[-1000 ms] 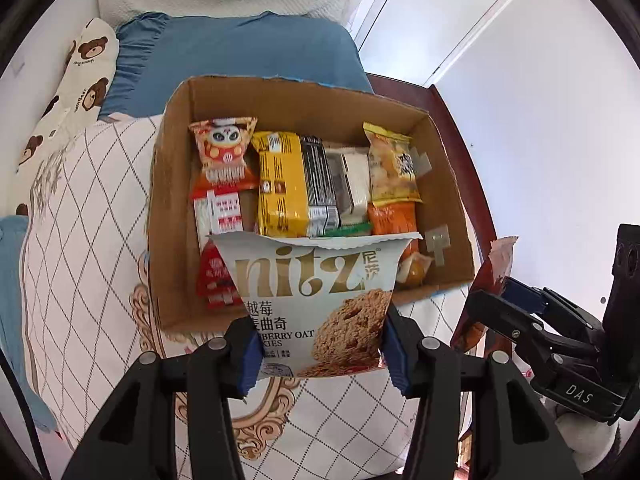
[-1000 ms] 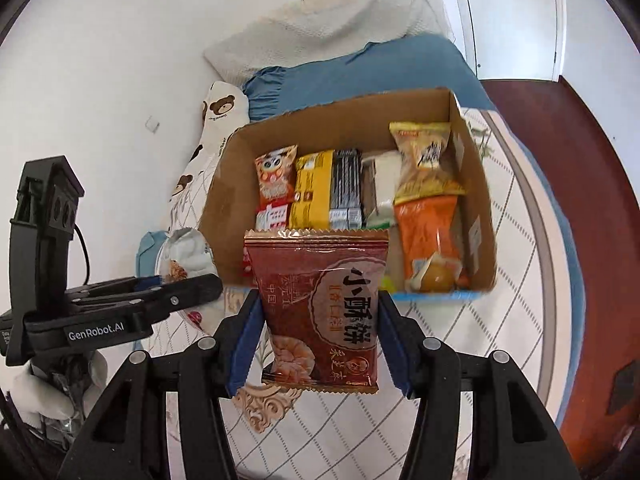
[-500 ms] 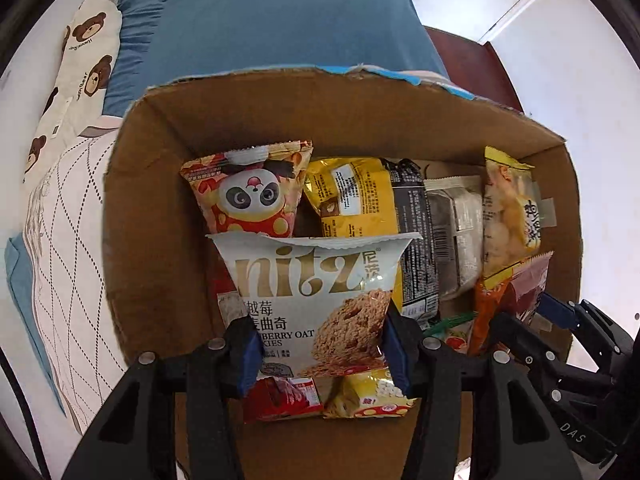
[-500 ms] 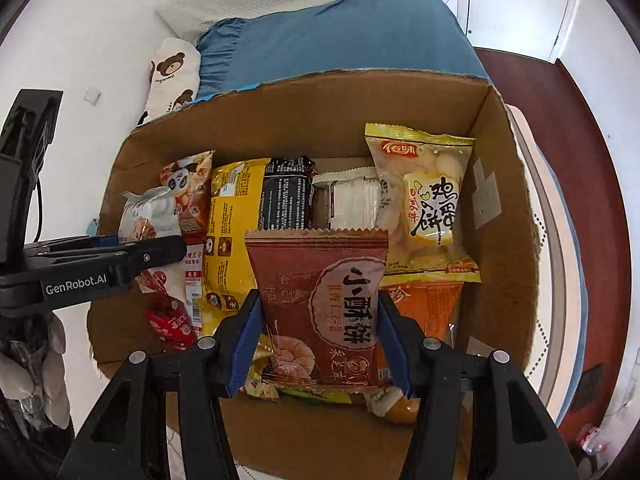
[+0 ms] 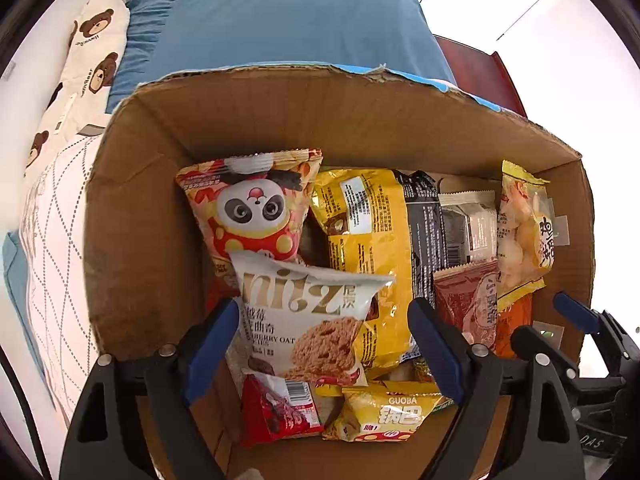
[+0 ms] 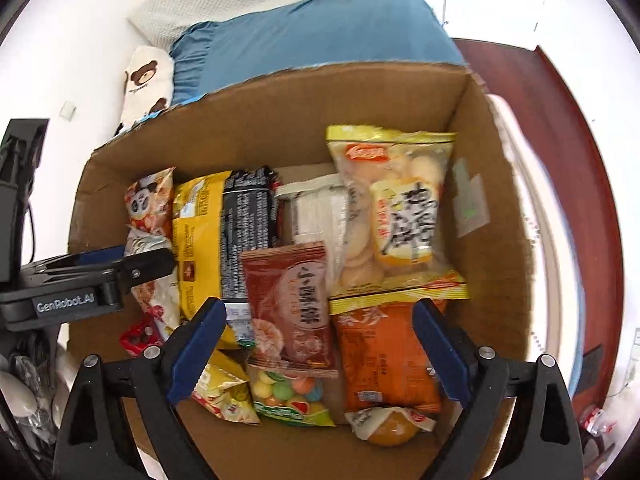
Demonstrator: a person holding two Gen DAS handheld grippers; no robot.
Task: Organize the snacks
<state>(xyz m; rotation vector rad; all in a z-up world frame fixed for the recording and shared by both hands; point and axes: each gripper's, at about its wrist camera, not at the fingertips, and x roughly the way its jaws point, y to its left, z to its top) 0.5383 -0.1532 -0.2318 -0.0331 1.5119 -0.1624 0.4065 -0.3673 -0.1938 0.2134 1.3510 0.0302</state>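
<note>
Both grippers, left (image 5: 324, 348) and right (image 6: 316, 348), have just sprung open, dropping the oat cookie packet (image 5: 308, 320) and red shrimp snack packet (image 6: 292, 312) into the cardboard box (image 5: 360, 120) — two more snacks filed.

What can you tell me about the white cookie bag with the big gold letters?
The white cookie bag is crinkly plastic with gold lettering and a brown oat cookie pictured. It sits tilted in the cardboard box, leaning on the panda bag and yellow bag. The left gripper has just opened; its blue fingers no longer squeeze it.

home bedrm, blue pillow (image 5: 280, 28), bear-print pillow (image 5: 86, 64), quilted bedspread (image 5: 52, 240)
</note>
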